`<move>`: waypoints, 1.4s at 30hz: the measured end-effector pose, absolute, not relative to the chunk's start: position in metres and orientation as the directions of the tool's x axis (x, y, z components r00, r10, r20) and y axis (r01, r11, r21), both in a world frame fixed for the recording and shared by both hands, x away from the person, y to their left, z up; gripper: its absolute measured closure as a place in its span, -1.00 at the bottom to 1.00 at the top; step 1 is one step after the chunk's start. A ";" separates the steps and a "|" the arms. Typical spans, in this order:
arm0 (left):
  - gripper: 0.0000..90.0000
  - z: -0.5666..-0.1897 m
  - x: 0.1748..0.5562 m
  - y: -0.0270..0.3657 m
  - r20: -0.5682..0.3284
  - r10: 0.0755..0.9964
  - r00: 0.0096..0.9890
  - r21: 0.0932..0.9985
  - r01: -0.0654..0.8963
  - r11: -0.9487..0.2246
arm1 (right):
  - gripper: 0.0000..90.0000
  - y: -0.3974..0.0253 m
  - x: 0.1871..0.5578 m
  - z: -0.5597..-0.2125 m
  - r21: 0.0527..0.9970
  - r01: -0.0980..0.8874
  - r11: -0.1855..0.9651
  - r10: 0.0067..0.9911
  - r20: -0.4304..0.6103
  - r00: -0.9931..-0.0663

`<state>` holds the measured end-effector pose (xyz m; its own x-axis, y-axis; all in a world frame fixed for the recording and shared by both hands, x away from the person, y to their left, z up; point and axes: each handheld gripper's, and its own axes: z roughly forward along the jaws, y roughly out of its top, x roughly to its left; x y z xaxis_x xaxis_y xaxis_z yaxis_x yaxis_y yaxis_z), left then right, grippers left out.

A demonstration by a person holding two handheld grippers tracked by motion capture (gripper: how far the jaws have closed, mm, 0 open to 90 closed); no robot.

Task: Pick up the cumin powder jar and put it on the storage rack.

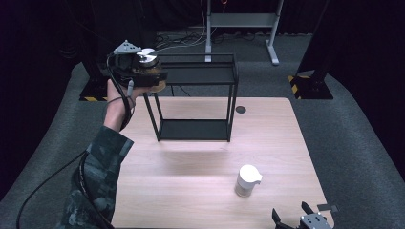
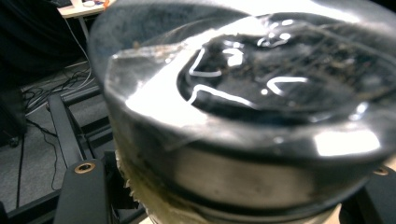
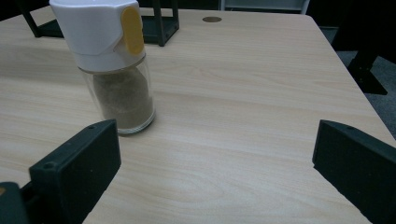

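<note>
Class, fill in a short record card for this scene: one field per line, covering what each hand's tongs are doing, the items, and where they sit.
Left tongs: shut on jar, raised beside the rack's top left corner
Jar: shiny metal lid, brownish contents
Right tongs: open, low over the table's near right corner
Shaker: white cap with yellow tab, clear body, tan powder; upright on table, untouched
Rack: black, two-tier, at table's far side
Table: light wood
</note>
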<state>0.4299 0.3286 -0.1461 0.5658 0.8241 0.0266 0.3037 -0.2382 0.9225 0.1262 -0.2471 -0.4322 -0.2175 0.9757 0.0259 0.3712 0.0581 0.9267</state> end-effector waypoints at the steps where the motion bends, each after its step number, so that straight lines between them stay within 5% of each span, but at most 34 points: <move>1: -0.32 -0.146 0.432 0.329 0.023 0.825 0.565 0.922 0.307 -0.236 | -1.00 -0.247 0.126 -0.432 0.927 0.372 0.058 0.976 0.026 -0.217; 42: -0.32 -0.138 0.487 0.301 -0.017 0.856 0.516 0.888 0.401 -0.225 | -1.00 -0.249 0.127 -0.433 0.924 0.378 0.059 0.976 0.025 -0.215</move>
